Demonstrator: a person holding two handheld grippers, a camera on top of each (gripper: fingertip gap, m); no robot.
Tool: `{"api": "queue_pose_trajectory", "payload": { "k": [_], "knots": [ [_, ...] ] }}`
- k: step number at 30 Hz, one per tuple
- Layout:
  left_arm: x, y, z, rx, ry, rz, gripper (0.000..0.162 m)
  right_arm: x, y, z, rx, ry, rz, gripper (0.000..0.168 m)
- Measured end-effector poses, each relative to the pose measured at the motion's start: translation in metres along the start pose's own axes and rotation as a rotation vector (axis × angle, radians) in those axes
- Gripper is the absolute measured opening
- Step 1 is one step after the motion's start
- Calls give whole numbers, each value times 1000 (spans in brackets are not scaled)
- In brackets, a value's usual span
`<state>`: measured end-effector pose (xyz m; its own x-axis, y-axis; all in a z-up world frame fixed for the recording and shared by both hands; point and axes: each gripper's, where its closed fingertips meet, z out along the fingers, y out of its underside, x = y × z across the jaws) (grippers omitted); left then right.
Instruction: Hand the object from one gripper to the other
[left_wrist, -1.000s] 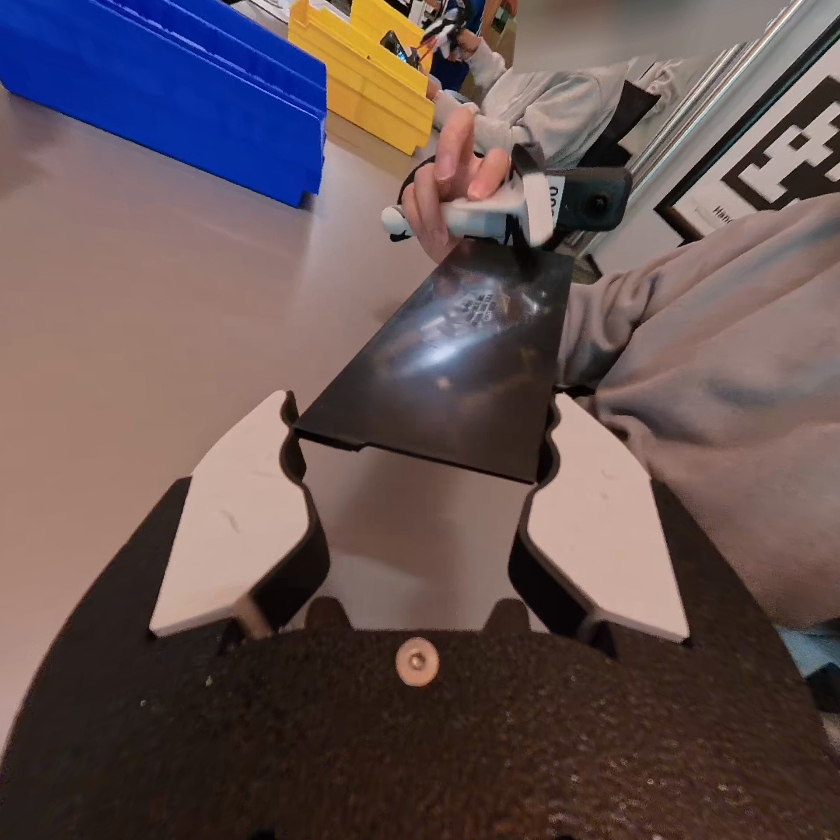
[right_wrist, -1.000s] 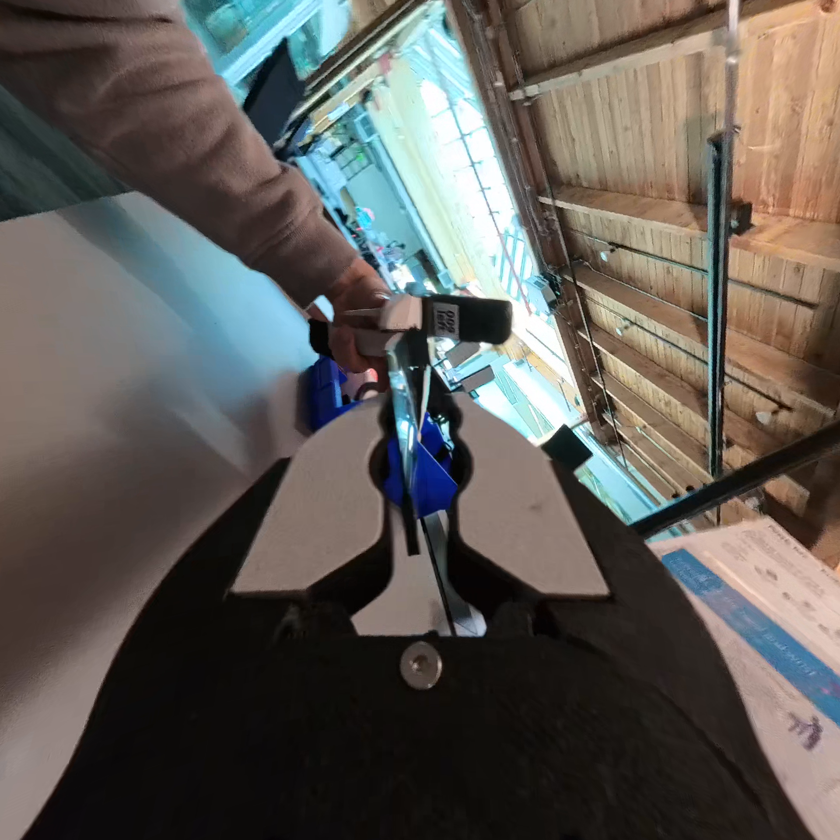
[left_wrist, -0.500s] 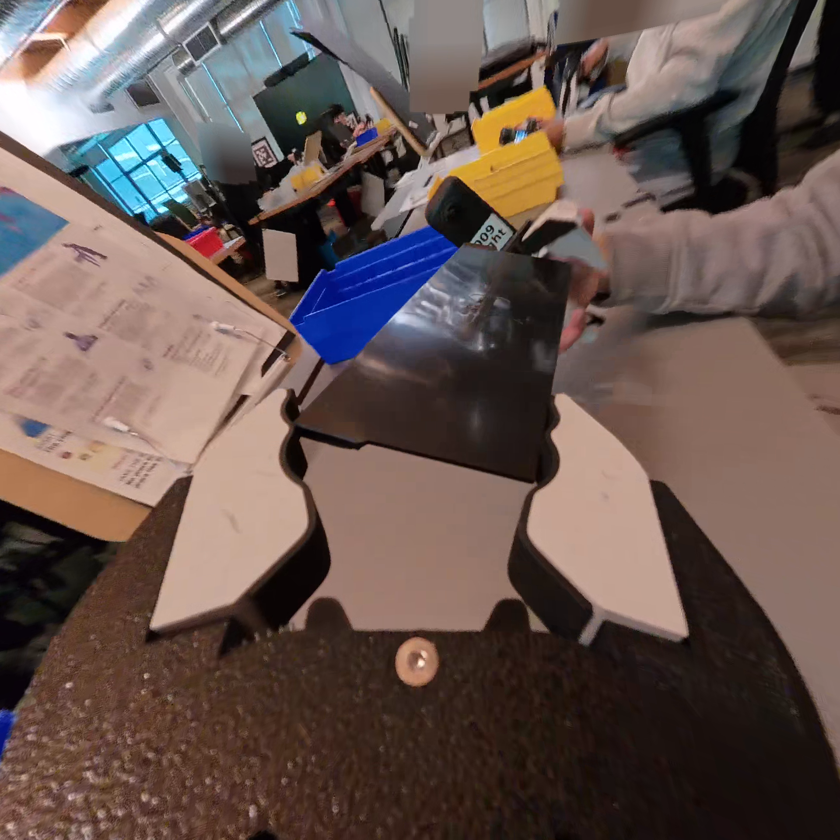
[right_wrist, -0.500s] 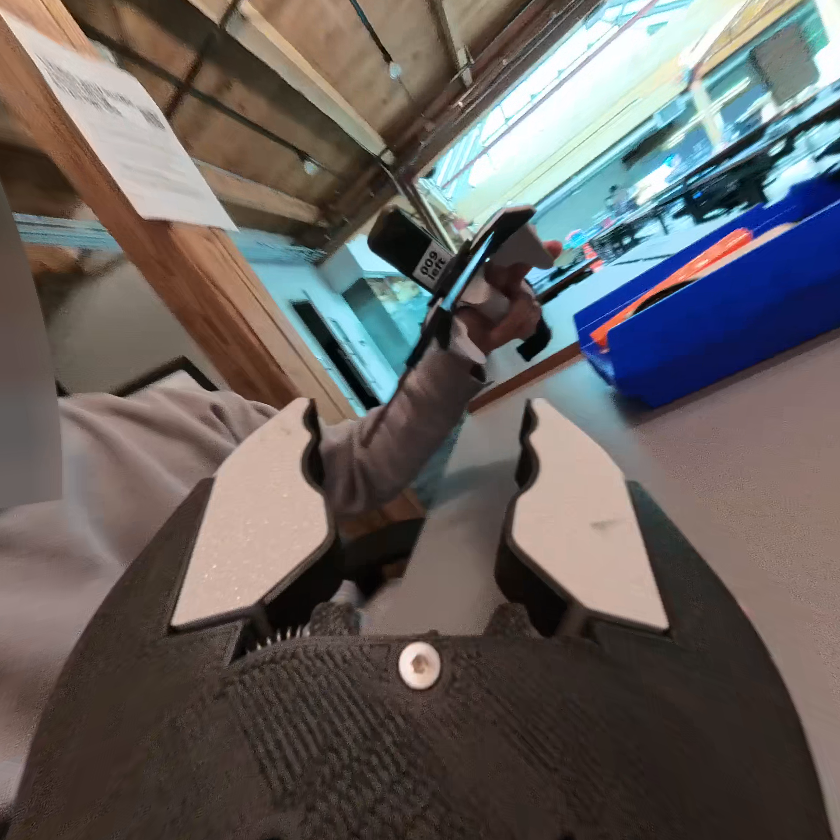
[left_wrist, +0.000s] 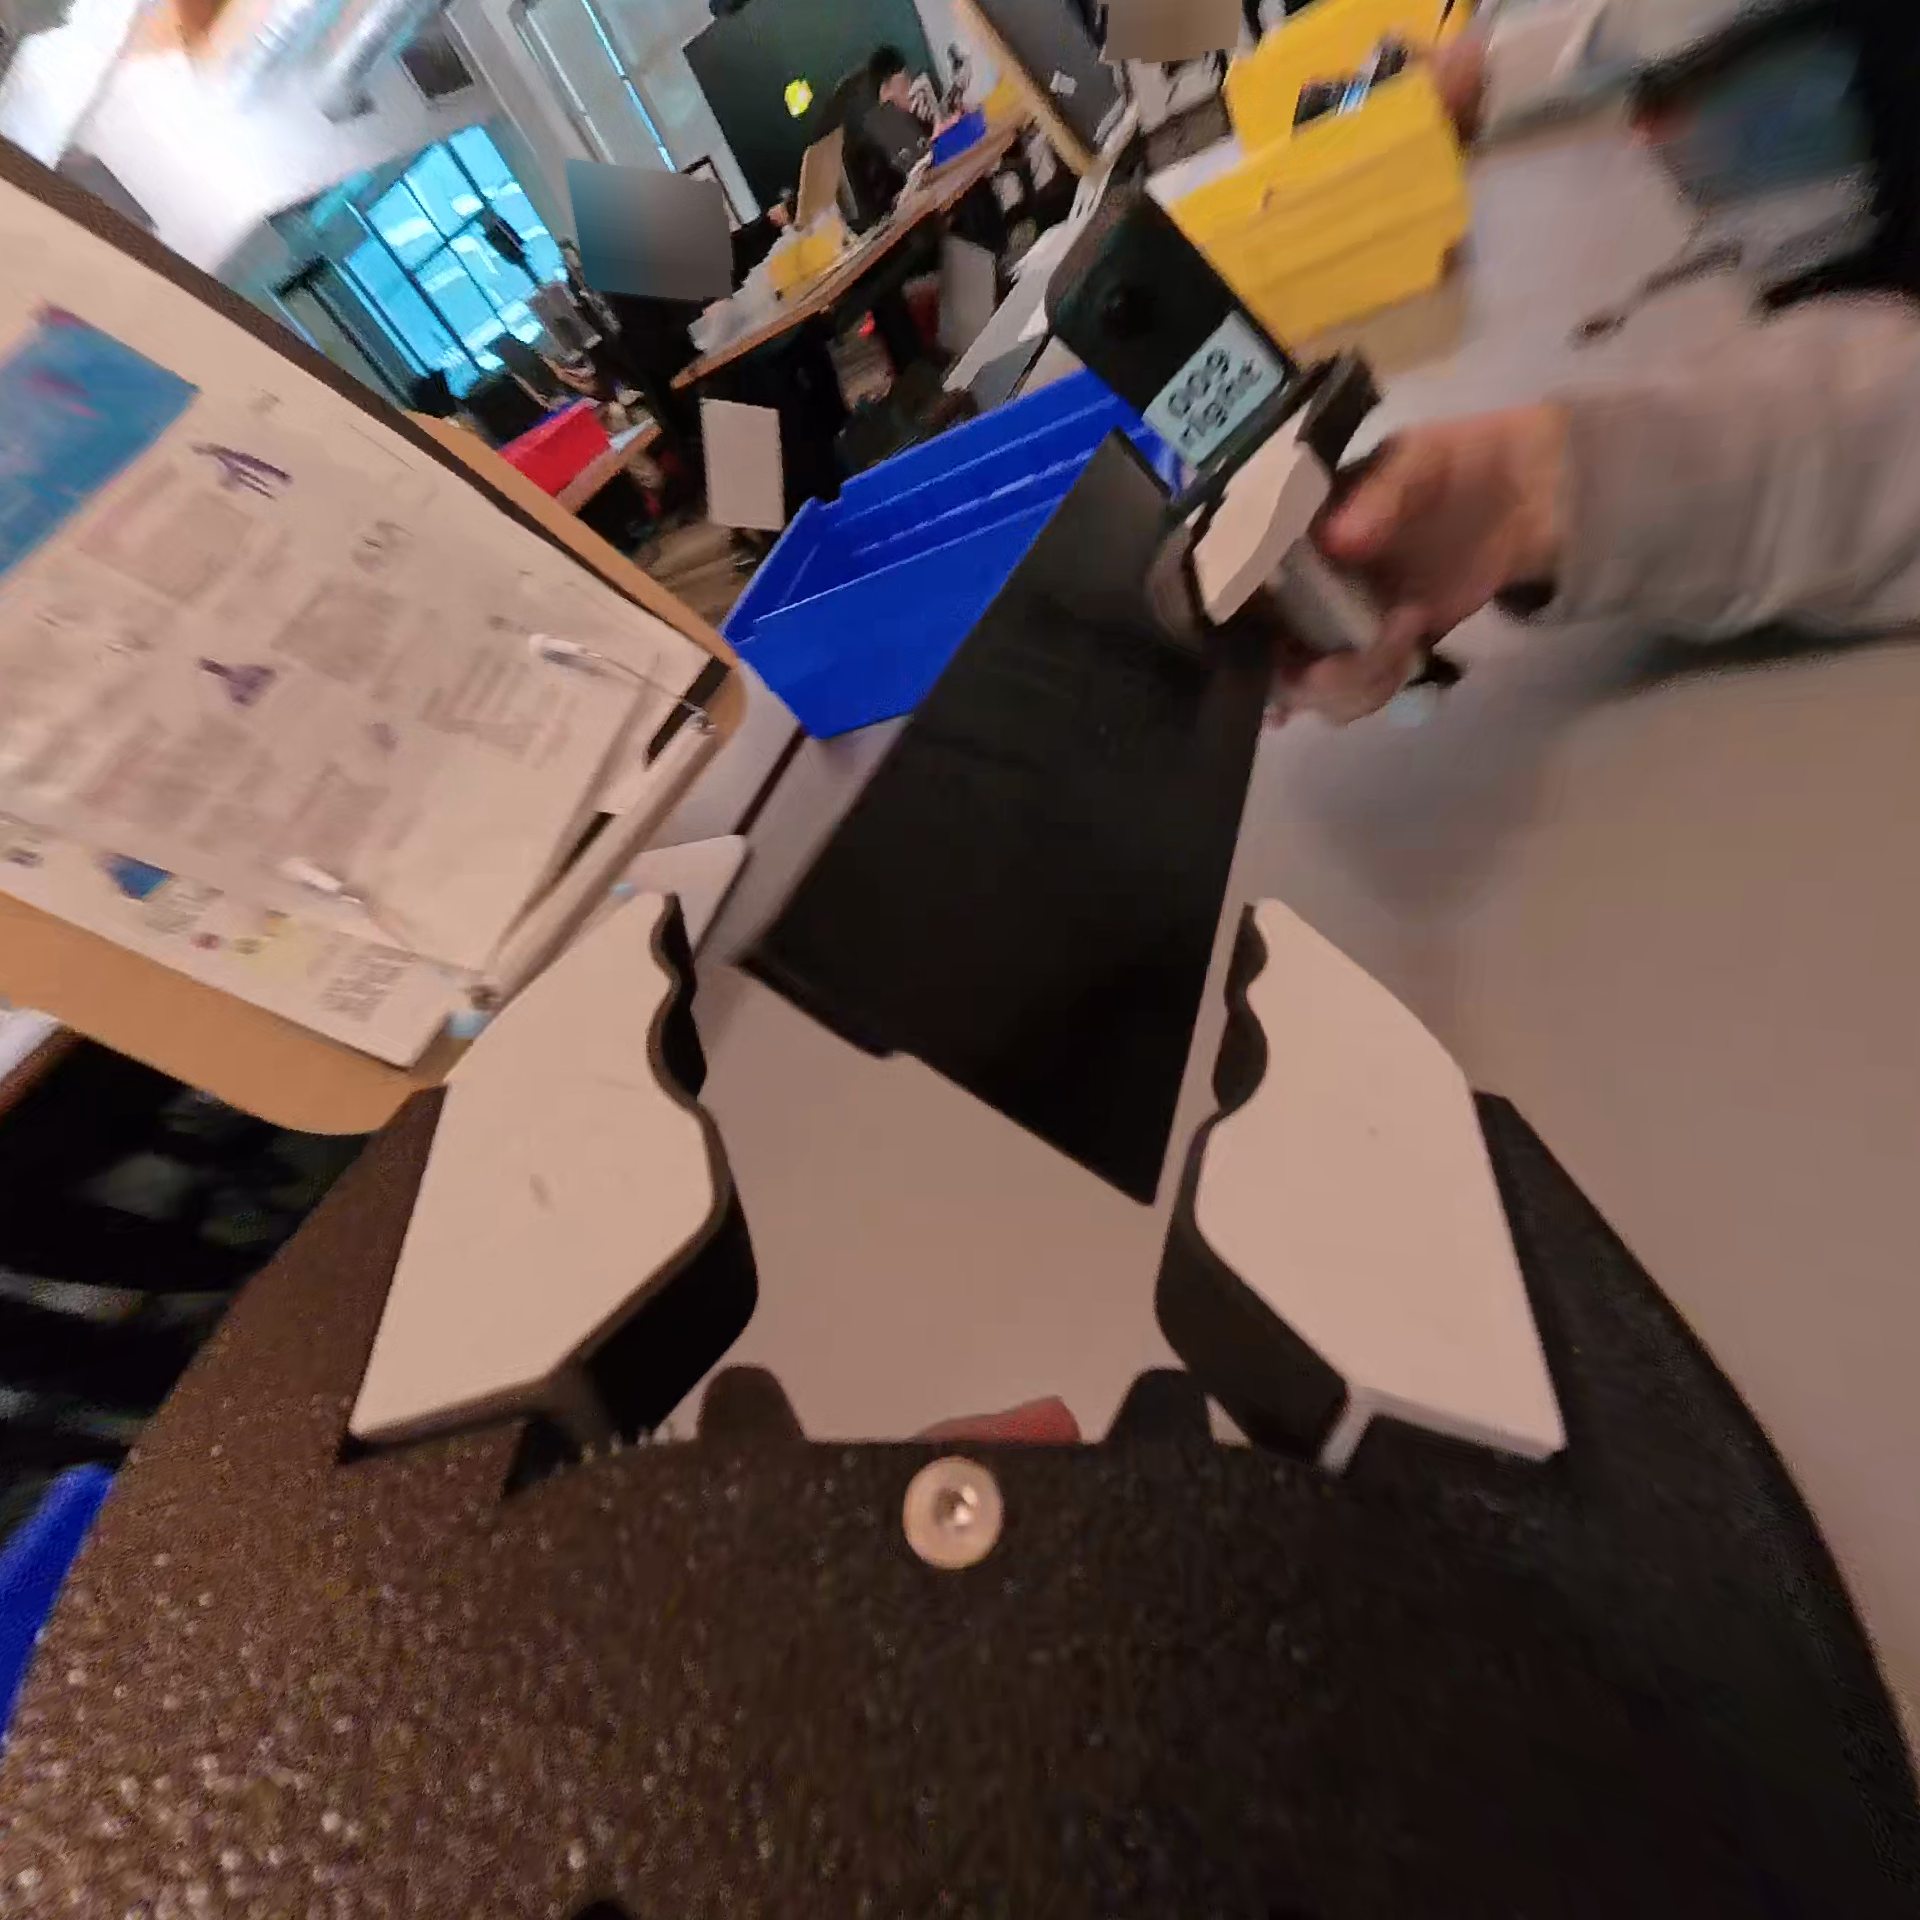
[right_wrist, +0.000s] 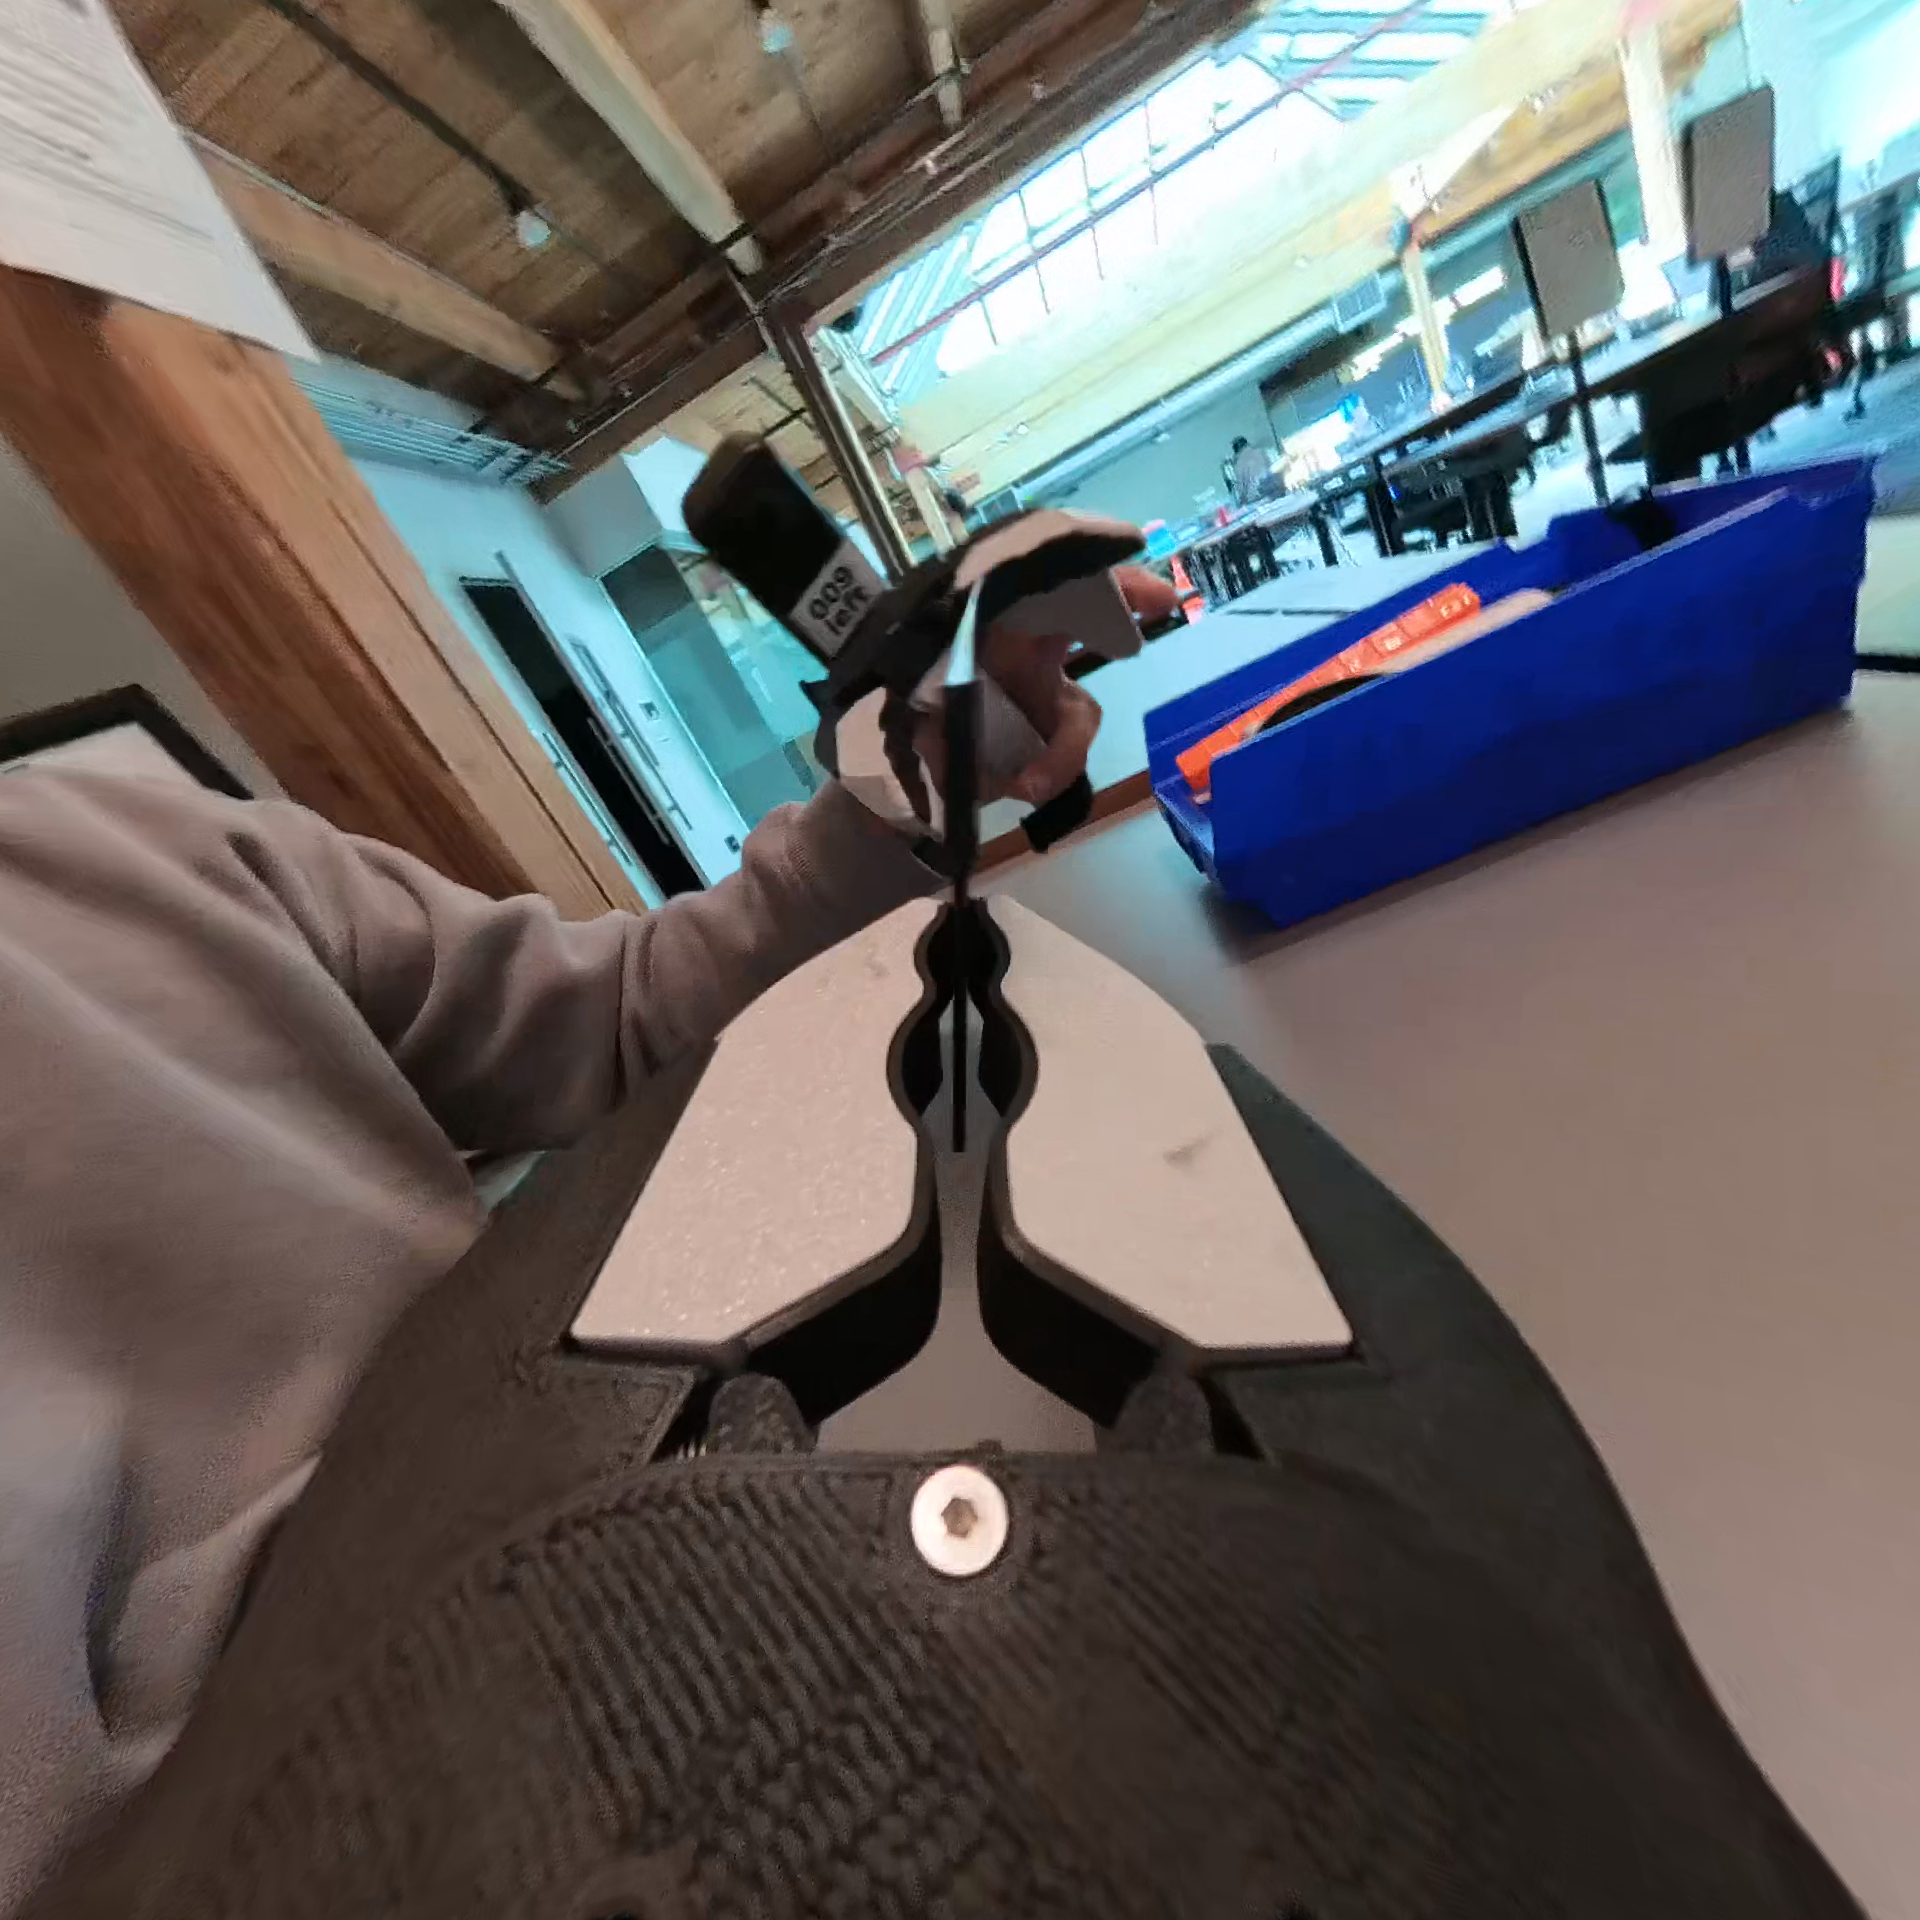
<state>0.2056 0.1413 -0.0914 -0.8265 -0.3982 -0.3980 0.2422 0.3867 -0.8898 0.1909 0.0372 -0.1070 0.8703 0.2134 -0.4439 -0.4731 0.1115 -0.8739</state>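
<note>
Right wrist view shows our right gripper (right_wrist: 958, 1029) pinched on the near edge of the thin black plate (right_wrist: 962, 790), held edge-on above the grey counter (right_wrist: 1558, 1091). Our left gripper (left_wrist: 961, 1049) stands wide, the plate (left_wrist: 1023, 831) between its fingertips, touching the right finger (left_wrist: 1340, 1174); contact with the other is unclear.

Bare grey table (left_wrist: 1610, 935) fills the right half of the left wrist view, free to pass. The blue bin (left_wrist: 883, 603) blocks the upper centre, and a paper-covered board (left_wrist: 312, 727) walls off the left. Between the left gripper's (left_wrist: 956, 1039) parted fingers, the black plate (left_wrist: 1029, 831) takes most of the gap, tilted, its far end at the right gripper (left_wrist: 1236, 540).
</note>
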Motion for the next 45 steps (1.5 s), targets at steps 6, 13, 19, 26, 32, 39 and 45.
{"api": "queue_pose_trajectory", "payload": {
  "k": [6,13,19,26,32,39,45],
  "knots": [
    [-3,-9,-7,64,64,-306,83,-12,-23,-9,70,59,-288,2],
    [10,-14,-6,176,183,-501,10,-11,-24,-12,81,76,-341,2],
    [20,-17,-6,279,238,-493,2,7,-23,-17,74,170,-297,8],
    [20,10,5,-80,133,-309,2,37,-18,-40,-253,590,-941,50],
    [32,-2,21,-167,188,-161,2,44,16,-22,-449,533,-1031,29],
    [25,-32,23,49,185,-150,6,34,15,-21,-413,461,-970,4],
    [-1,-75,9,397,68,-240,24,2,-11,-10,-113,281,-677,2]
  ]
}}
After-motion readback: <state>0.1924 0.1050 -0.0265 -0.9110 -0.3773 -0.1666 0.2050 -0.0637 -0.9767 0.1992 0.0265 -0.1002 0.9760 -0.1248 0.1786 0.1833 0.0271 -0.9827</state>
